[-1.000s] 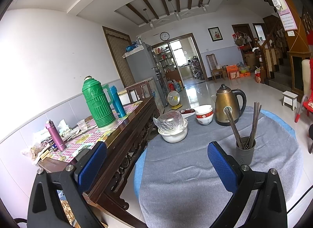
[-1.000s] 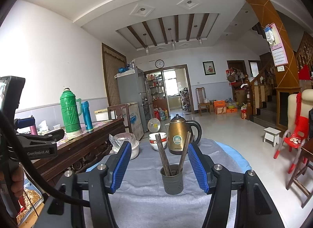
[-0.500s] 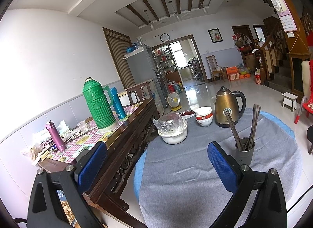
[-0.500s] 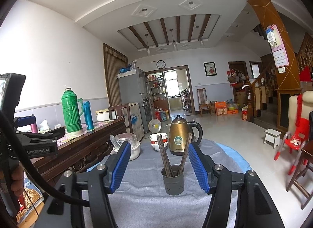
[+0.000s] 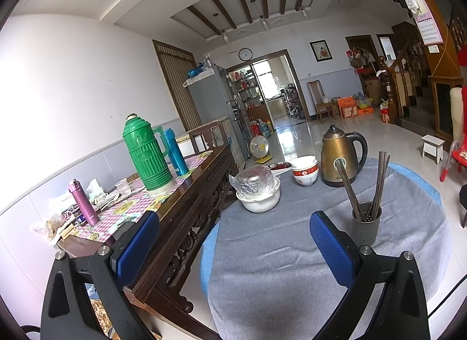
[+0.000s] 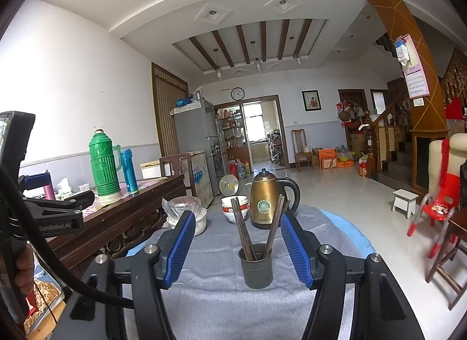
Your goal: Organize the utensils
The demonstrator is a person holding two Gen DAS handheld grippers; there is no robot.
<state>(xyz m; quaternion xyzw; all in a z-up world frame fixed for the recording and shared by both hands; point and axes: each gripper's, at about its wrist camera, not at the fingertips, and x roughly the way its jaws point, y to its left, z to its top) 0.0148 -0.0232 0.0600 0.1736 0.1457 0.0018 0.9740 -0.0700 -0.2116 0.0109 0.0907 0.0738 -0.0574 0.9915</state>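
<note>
The right claw is released, its blue pads apart and touching nothing, with the grey holder of dark chopsticks standing on the grey-clothed desk just ahead, in line with the gap. The left claw is also released and empty; the holder stands just beyond its right finger, the white covered pot farther ahead.

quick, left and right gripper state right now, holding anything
Left gripper: open, holding nothing.
Right gripper: open, holding nothing; the grey chopstick holder stands ahead between its fingers, untouched.
</note>
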